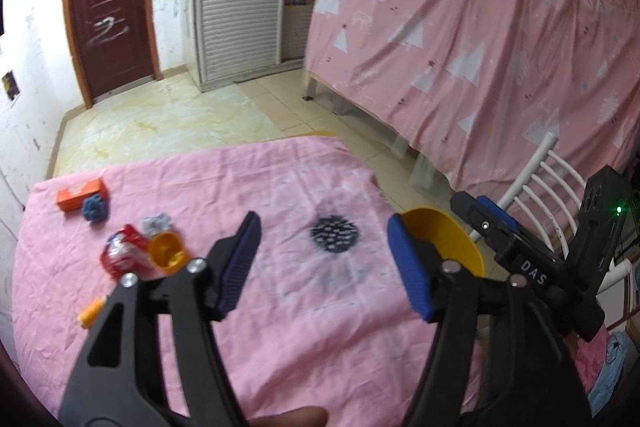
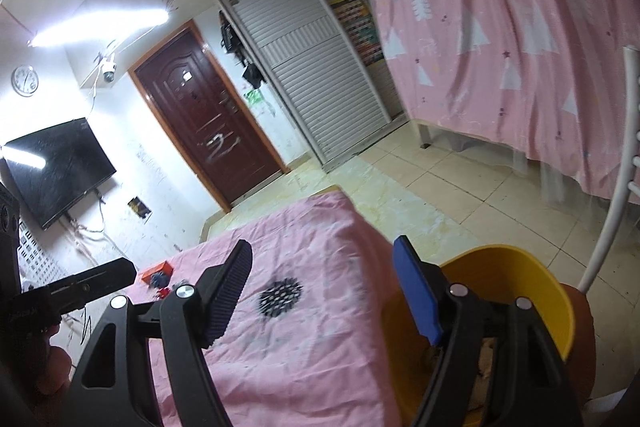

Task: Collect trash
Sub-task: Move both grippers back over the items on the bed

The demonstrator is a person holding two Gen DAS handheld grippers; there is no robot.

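Trash lies on the pink-covered table [image 1: 280,307] at its left: an orange box [image 1: 82,199], a blue crumpled ball [image 1: 96,209], a red and white wrapper [image 1: 122,253], an orange cup [image 1: 168,251] on its side, a grey crumpled scrap [image 1: 157,223] and a small orange spool [image 1: 92,313]. A yellow bin [image 1: 444,239] stands off the table's right edge; it also shows in the right wrist view [image 2: 520,291] with scraps inside. My left gripper [image 1: 324,263] is open and empty above the table. My right gripper [image 2: 324,291] is open and empty over the table's right edge, beside the bin.
A black dotted print [image 1: 334,235] marks the cloth. A white chair [image 1: 540,183] stands right of the bin. A pink curtain [image 1: 480,47] hangs over a bed frame at the right. A dark door [image 1: 110,7] and tiled floor [image 1: 168,119] lie beyond.
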